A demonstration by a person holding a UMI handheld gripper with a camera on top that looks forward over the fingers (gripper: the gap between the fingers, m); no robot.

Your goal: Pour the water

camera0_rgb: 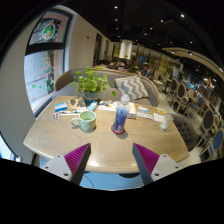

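Bare wooden table [100, 150] lies open just ahead of the 2 spread fingers [75, 158]. Beyond it, a green mug [86, 121], a glass [121, 117] and a potted plant [92, 84] block the far side, with a gap between mug and glass.

We see a pale green mug [87, 121] on a light wooden table [100, 150], magenta pads [76, 157], a green leafy plant [92, 82], and a grey zigzag-patterned cushion [132, 88].
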